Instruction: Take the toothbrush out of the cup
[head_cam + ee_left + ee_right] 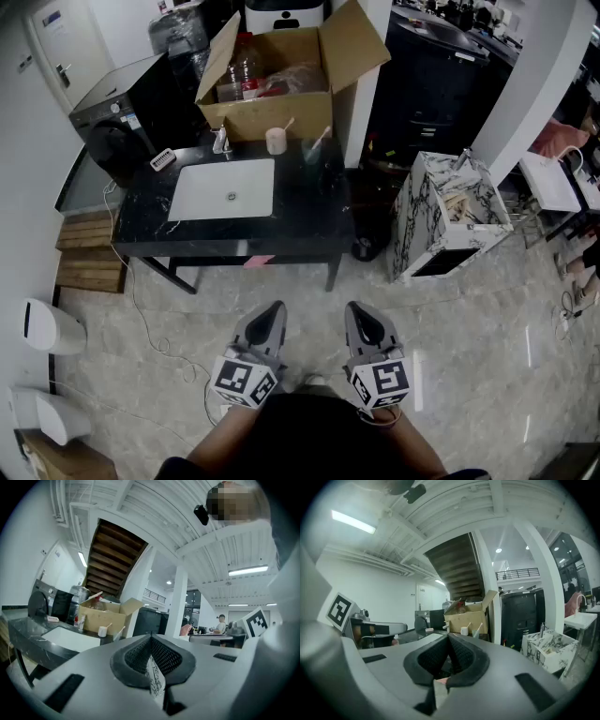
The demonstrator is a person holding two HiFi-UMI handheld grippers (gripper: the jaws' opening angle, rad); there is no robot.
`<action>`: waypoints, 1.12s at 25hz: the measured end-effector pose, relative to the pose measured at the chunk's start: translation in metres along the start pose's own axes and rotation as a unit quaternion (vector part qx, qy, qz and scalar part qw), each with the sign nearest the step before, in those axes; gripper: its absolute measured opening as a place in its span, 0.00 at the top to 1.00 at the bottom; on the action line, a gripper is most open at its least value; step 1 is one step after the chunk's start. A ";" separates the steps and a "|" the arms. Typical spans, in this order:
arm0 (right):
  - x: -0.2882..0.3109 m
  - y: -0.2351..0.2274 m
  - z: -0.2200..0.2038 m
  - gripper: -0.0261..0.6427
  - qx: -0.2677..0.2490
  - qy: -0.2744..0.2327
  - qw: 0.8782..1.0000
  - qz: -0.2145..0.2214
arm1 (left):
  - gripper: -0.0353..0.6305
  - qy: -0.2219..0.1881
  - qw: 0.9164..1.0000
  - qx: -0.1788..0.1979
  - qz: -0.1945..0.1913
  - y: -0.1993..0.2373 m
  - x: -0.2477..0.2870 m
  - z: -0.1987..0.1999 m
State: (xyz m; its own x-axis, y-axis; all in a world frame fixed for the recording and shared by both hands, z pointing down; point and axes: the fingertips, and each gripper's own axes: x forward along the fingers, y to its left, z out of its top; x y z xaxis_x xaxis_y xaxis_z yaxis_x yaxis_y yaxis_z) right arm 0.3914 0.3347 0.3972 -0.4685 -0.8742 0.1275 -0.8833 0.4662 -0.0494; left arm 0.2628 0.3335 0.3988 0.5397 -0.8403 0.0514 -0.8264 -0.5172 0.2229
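I see the black worktop [309, 220] with the white sink [202, 187] set into it. The open cardboard box [272, 112] stands directly behind the sink. Well in front of the sink, out over the floor [450, 319], I hold both grippers level and side by side. The left gripper [274, 309] has its jaws pressed together on nothing, and so does the right gripper [356, 309]. Just behind the sink's back right corner stands the pink cup [276, 142], with a toothbrush [287, 125] leaning out of it. The clear cup [311, 152], further right of the sink, holds a second brush [322, 137].
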 end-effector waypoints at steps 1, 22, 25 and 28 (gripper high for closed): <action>-0.002 -0.001 0.000 0.94 -0.001 -0.003 1.000 0.000 | 0.91 0.000 1.000 -0.001 0.000 -0.001 -0.001 -0.004; 0.098 -0.002 -0.013 0.94 0.030 0.011 0.999 0.010 | 0.91 0.002 1.000 -0.022 -0.001 0.091 0.044 0.002; 0.138 0.000 -0.011 0.94 0.026 0.023 0.999 0.012 | 0.91 0.004 0.999 -0.030 -0.011 0.123 0.062 0.008; 0.178 0.003 -0.008 0.94 0.019 0.031 0.999 0.012 | 0.91 0.005 0.999 -0.036 -0.021 0.154 0.078 0.016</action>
State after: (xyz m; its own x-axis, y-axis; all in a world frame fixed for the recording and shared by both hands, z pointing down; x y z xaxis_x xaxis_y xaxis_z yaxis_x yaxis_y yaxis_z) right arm 0.3060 0.1818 0.4275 -0.4882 -0.8525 0.1871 -0.8727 0.4799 -0.0907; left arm 0.1748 0.1855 0.4214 0.5751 -0.8166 0.0498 -0.7895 -0.5380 0.2952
